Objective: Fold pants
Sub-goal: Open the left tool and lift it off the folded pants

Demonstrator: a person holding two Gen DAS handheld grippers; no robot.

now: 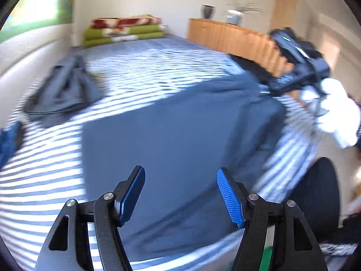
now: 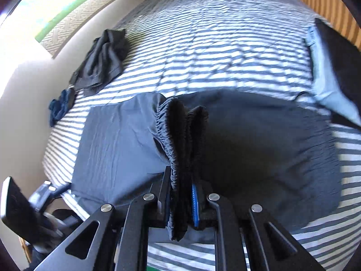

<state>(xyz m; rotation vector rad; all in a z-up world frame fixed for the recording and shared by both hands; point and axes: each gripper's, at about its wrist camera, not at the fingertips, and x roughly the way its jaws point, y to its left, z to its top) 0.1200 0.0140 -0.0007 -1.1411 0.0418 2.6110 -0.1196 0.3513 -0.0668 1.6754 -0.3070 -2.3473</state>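
Observation:
Dark navy pants (image 1: 180,124) lie spread flat on a blue-and-white striped bed (image 1: 146,67). My left gripper (image 1: 181,192) hovers over their near edge, open, with nothing between its blue pads. At the upper right of the left wrist view, my right gripper (image 1: 270,88) lifts a far corner of the pants. In the right wrist view, my right gripper (image 2: 180,194) is shut on the bunched elastic waistband (image 2: 178,140), which stands up in folds. The rest of the pants (image 2: 259,153) drapes below it onto the bed.
A crumpled dark grey garment (image 2: 101,61) and a small blue one (image 2: 59,108) lie at the bed's left side. Folded green and red blankets (image 1: 124,31) sit at the far end. A wooden unit (image 1: 225,38) borders the right side. Light blue and black cloth (image 2: 327,85) lies at the right.

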